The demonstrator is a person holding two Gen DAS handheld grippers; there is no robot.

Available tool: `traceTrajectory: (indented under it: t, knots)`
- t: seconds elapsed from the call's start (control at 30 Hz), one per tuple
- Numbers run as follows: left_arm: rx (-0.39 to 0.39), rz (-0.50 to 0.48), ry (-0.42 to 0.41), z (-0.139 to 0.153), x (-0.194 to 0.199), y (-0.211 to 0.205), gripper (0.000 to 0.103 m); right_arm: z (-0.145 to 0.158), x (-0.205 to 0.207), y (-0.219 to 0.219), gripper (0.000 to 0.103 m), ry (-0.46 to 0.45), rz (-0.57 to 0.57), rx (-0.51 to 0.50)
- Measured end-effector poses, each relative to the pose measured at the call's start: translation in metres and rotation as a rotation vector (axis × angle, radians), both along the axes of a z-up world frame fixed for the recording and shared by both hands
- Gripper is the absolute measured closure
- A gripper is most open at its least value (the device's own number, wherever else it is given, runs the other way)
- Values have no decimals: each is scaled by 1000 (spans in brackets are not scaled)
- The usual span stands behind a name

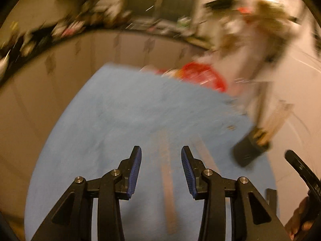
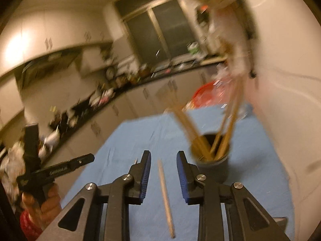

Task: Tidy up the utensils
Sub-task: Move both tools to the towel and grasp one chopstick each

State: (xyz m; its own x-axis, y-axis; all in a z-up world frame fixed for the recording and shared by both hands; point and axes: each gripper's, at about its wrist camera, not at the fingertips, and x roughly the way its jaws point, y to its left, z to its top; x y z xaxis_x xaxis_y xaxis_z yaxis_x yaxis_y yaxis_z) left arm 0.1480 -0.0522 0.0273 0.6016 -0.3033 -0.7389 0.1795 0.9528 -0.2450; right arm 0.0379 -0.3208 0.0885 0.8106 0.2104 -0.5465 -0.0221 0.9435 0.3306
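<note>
A dark cup (image 2: pixel 212 166) holding several wooden chopsticks (image 2: pixel 230 124) stands on the blue cloth (image 2: pixel 130 136) to the right of my right gripper. One loose chopstick (image 2: pixel 165 194) lies on the cloth between my right gripper's fingers; the right gripper (image 2: pixel 163 160) is open above it. In the blurred left wrist view my left gripper (image 1: pixel 161 156) is open and empty over the blue cloth (image 1: pixel 120 110), with a blurred chopstick (image 1: pixel 167 180) on the cloth between its fingers and the dark cup (image 1: pixel 249 146) at the right.
A red bowl-like object (image 2: pixel 204 96) sits at the cloth's far edge; it also shows in the left wrist view (image 1: pixel 202 76). A cluttered kitchen counter (image 2: pixel 112 92) runs along the back. A white wall (image 2: pixel 280 80) is at the right. The other hand-held gripper (image 2: pixel 54 170) shows at the left.
</note>
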Motion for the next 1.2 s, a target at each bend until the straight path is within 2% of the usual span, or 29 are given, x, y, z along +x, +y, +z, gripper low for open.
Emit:
traceTrajectory:
  t: [0.03,0.13,0.33,0.5,0.6,0.63,0.73,0.8,0.87,1.03,1.2]
  knots:
    - [6,26,51,-14,5,14,62,-6,7,9,74,32,28,-4]
    - [-11,46,119,-33,10,34,62,-30,38,30,74,132,100,-8]
    - [5,-11,134,-43,9,33,62,-86,117,59,74,364,125,-99]
    - [21,-44,154,-51,16,29,61,-111,160,74,74,437,86,-236]
    - [26,-62,161,-53,22,28,61,-127,177,74,76,495,78,-262]
    - [30,-70,160,-52,24,27,61,-130,181,71,80,510,79,-258]
    - [21,-100,175,-49,33,20,61,-130,183,73,95,512,99,-274]
    - [7,-118,195,-47,42,13,61,-129,177,73,96,518,122,-252]
    - [28,-130,204,-47,54,0,61,-123,164,68,96,501,106,-207]
    - [17,-152,291,-59,87,-30,61,-89,121,58,96,386,57,-153]
    - [128,-148,338,-73,115,-70,61,-66,88,48,96,299,32,-118]
